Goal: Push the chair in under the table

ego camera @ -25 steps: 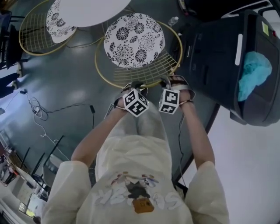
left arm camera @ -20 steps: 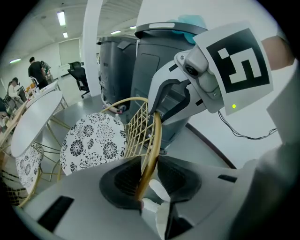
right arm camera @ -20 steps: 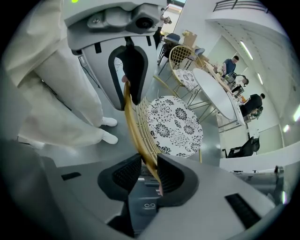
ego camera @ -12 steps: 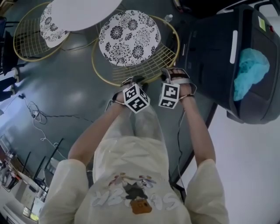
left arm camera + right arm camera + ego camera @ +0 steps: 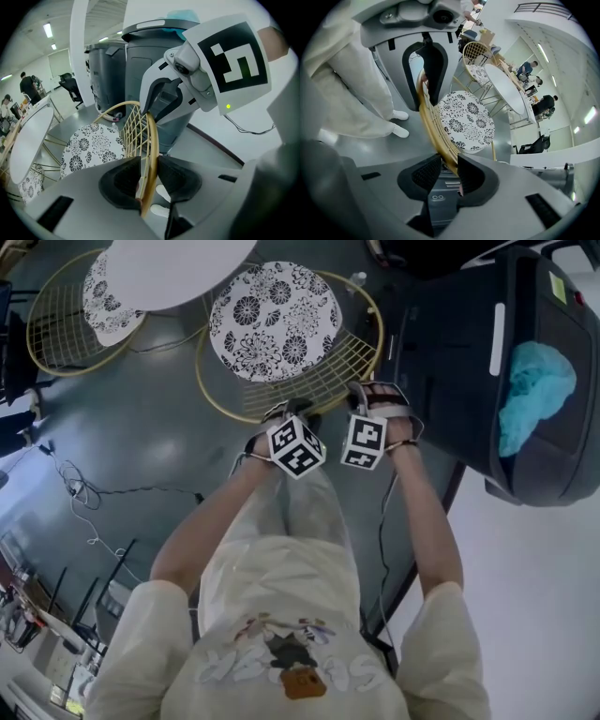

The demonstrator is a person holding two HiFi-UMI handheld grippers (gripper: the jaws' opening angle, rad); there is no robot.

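Grey floor (image 5: pixel 141 427) below, left gripper (image 5: pixel 149 180) and right gripper (image 5: pixel 449 174) each clamp the back rim of the gold wire chair (image 5: pixel 319 376), floral round cushion (image 5: pixel 275 320) just ahead.

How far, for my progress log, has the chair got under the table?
Done: the left gripper and right gripper are both clamped on the chair's gold backrest rim. In hand: the push toward the white table. Left: the floral cushion lies almost entirely clear of it, so most travel remains.
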